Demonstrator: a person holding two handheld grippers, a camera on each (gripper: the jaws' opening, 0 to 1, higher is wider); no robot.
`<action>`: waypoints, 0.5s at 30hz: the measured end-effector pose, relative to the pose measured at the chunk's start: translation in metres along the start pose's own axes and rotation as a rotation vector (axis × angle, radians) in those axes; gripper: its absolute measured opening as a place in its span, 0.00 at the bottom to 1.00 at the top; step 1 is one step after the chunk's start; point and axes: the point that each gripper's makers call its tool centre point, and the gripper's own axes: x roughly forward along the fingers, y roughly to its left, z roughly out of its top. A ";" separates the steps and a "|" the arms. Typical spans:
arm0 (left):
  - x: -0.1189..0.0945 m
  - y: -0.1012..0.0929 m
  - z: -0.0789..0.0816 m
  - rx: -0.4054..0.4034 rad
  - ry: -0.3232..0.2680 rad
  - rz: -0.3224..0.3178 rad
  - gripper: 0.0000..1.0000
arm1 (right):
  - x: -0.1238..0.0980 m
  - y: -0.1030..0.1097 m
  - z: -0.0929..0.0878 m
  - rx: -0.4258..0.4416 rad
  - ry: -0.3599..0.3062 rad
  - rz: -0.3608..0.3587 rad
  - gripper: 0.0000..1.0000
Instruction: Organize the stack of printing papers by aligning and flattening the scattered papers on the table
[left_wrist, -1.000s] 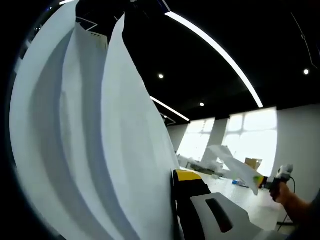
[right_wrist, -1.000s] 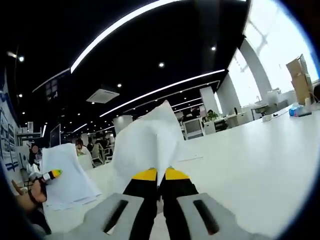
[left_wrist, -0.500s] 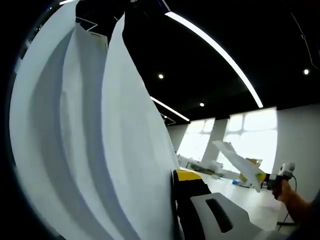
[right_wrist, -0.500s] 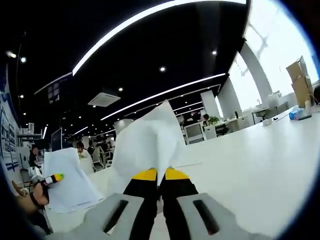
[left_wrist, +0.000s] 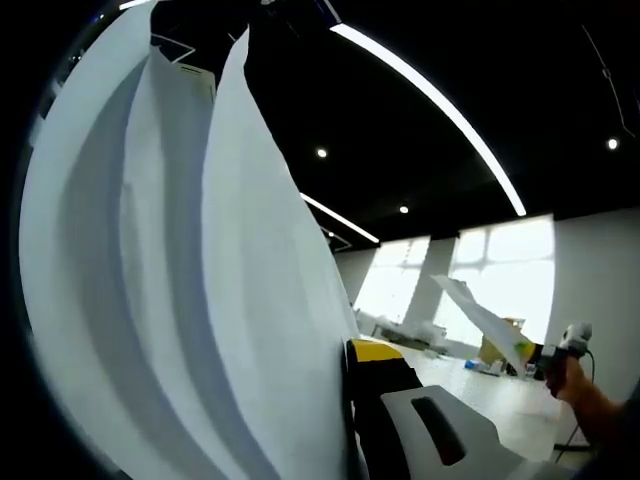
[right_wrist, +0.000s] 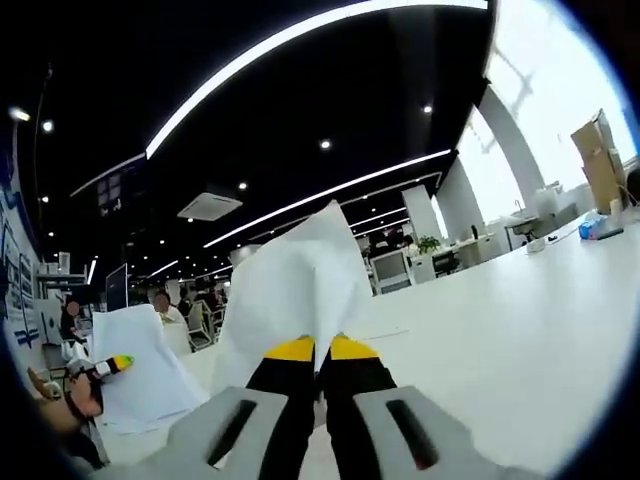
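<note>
Several white printing papers (left_wrist: 180, 280) stand upright and bowed across the left of the left gripper view. My left gripper (left_wrist: 350, 352) is shut on their lower edge. One yellow-tipped finger (left_wrist: 375, 350) shows and the other is hidden behind the sheets. In the right gripper view my right gripper (right_wrist: 315, 348) is shut on a curled white sheet (right_wrist: 295, 285) above the white table (right_wrist: 500, 330). The left gripper (right_wrist: 108, 364) appears at that view's left with its papers (right_wrist: 135, 375). The right gripper (left_wrist: 527, 349) with its sheet (left_wrist: 480, 315) shows far right in the left gripper view.
A hand (left_wrist: 575, 385) holds the right gripper. A cardboard box (right_wrist: 600, 150) and small items sit at the table's far end by bright windows. Desks with seated people (right_wrist: 160, 305) lie in the background under long ceiling light strips.
In the left gripper view the right gripper and its sheet have risen slightly and shifted right. The right gripper view has tilted a little. The left gripper's papers have not moved.
</note>
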 end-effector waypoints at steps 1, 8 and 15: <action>0.000 0.000 0.000 0.000 0.000 0.000 0.08 | 0.000 0.000 0.000 0.003 -0.001 0.001 0.00; 0.000 -0.001 0.000 0.001 0.000 0.001 0.08 | 0.000 0.004 0.002 0.003 -0.005 0.009 0.00; -0.001 -0.001 0.000 0.001 0.000 0.002 0.08 | 0.001 0.007 0.000 -0.005 0.002 0.014 0.00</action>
